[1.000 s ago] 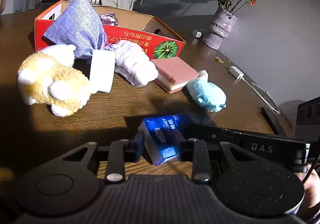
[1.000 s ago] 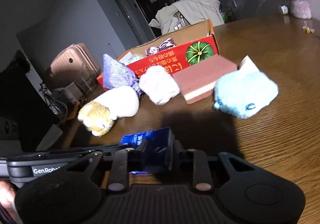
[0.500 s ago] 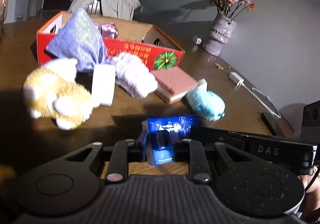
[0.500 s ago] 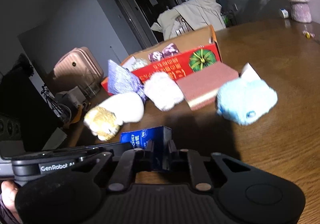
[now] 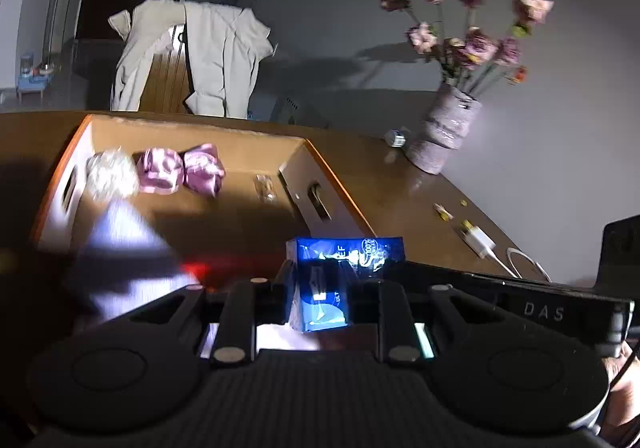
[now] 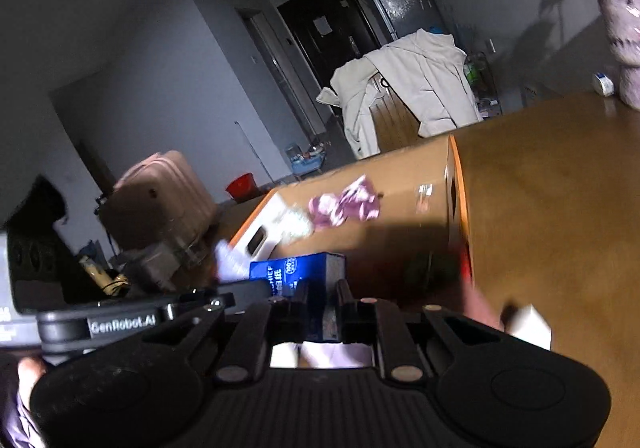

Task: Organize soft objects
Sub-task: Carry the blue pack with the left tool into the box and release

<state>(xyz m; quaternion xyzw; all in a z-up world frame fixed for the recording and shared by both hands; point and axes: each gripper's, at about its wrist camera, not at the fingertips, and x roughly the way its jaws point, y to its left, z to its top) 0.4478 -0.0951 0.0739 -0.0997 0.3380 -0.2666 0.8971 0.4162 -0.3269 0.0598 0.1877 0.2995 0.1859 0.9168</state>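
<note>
Looking through the left wrist camera, I get things the right one lacks: the white charger and cable [image 5: 480, 244] on the brown wooden table [image 5: 408, 183], and the whole bunch of dried pink flowers in its mottled lilac vase [image 5: 444, 131]. The right wrist camera alone gives me the beige hard-shell suitcase [image 6: 160, 199] on the floor and a red bucket [image 6: 242, 185] beyond the table edge; there the vase is cut off by the frame. Both show the pale coat [image 5: 188, 55] draped over a chair.

The near red wall of the box is a dark smear in both views, and a blurred bluish-white shape [image 5: 120, 248] at its left corner I cannot identify. The pale things under the fingers are mostly hidden too.

The open cardboard box with orange rim [image 5: 192, 135] holds a shiny purple fabric bundle [image 5: 180, 167], a whitish crinkled bundle [image 5: 110, 173] beside it, and a small clear wrapper [image 5: 264, 185] near the right end wall.

The blue glossy tissue pack [image 5: 340, 264] sits up off the table at the box's near wall. My left gripper [image 5: 320, 304] is clamped on one end of it, my right gripper [image 6: 320, 308] pinched tight on the other.
</note>
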